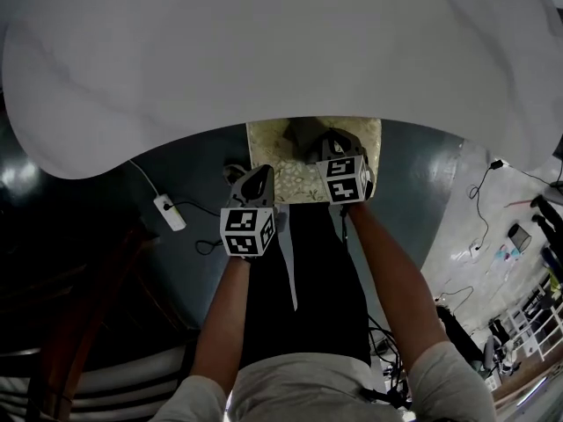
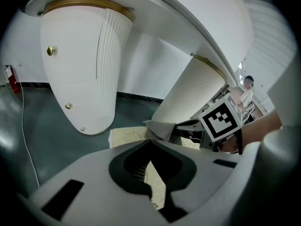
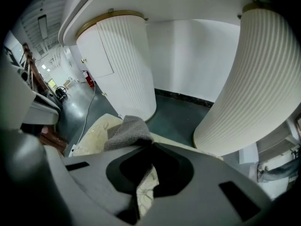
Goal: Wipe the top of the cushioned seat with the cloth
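Note:
The cushioned seat (image 1: 299, 181), cream with a leafy pattern, stands under the edge of a big white table. A grey cloth (image 1: 295, 134) lies bunched on the seat's far side. My right gripper (image 1: 331, 141) is over the seat and shut on the cloth (image 3: 127, 130), which spills from its jaw tips (image 3: 149, 145). My left gripper (image 1: 258, 177) hovers at the seat's near left corner, shut and holding nothing. In the left gripper view, that gripper (image 2: 150, 143) points across the seat (image 2: 124, 135) at the cloth (image 2: 162, 128).
The white table top (image 1: 264, 51) overhangs the seat's far side. Ribbed white pedestals (image 2: 80, 65) (image 3: 254, 88) stand close behind the seat. A power strip (image 1: 170, 212) with cables lies on the dark floor at left. Dark wooden furniture (image 1: 70, 288) is further left.

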The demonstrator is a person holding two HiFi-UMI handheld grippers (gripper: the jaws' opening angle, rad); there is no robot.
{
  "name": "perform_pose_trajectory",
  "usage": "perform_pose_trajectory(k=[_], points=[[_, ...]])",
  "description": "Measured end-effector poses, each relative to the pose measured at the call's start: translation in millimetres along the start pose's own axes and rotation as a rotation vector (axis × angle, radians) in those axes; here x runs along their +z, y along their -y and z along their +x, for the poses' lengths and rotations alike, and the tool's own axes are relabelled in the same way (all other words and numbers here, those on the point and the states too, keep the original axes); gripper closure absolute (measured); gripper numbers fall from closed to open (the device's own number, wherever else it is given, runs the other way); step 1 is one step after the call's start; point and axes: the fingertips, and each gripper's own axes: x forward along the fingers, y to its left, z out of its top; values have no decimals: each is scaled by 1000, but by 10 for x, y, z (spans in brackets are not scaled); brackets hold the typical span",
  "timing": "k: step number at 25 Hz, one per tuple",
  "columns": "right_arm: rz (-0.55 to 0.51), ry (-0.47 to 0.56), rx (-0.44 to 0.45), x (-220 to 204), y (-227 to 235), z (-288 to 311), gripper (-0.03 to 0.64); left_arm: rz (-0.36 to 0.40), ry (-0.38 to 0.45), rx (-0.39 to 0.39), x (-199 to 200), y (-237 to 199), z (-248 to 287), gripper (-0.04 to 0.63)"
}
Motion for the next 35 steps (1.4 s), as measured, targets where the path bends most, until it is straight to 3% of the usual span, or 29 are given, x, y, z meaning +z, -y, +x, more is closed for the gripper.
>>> perform_pose_trajectory(k=[15, 35], points=[[75, -4, -55, -387, 906, -170, 603, 70, -38, -50, 111, 698, 511, 581], [154, 30, -163, -709, 1473, -431, 603, 127, -54, -116, 131, 1253, 870, 581]])
